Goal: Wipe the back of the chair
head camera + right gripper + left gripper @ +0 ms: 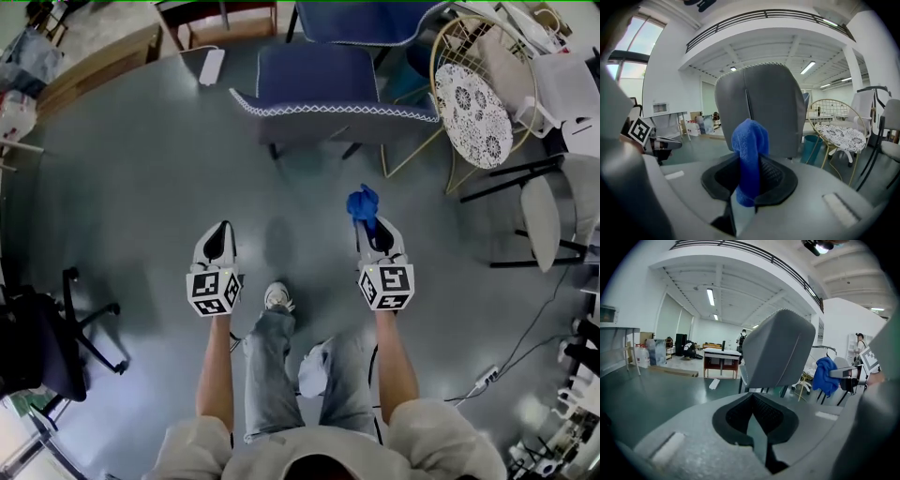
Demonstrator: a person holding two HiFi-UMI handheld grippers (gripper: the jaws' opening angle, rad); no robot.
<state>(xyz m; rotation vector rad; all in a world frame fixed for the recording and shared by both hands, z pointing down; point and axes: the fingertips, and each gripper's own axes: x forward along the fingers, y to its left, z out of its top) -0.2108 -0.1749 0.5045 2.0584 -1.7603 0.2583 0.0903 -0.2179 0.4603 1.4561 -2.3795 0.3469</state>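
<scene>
- Right gripper (374, 239) clamped the blue cloth (363, 205); left gripper (221, 242) had its jaws closed on nothing.
- Chair (330, 94) stood ahead, back facing both grippers, well apart from the cloth.
- Wiping apparently not started; whole back left.

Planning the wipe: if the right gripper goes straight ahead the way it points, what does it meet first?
Probably the back of the chair, dead ahead of the right gripper; the blue cloth in its jaws would touch first. Only floor shows between them; how far is unclear.
</scene>
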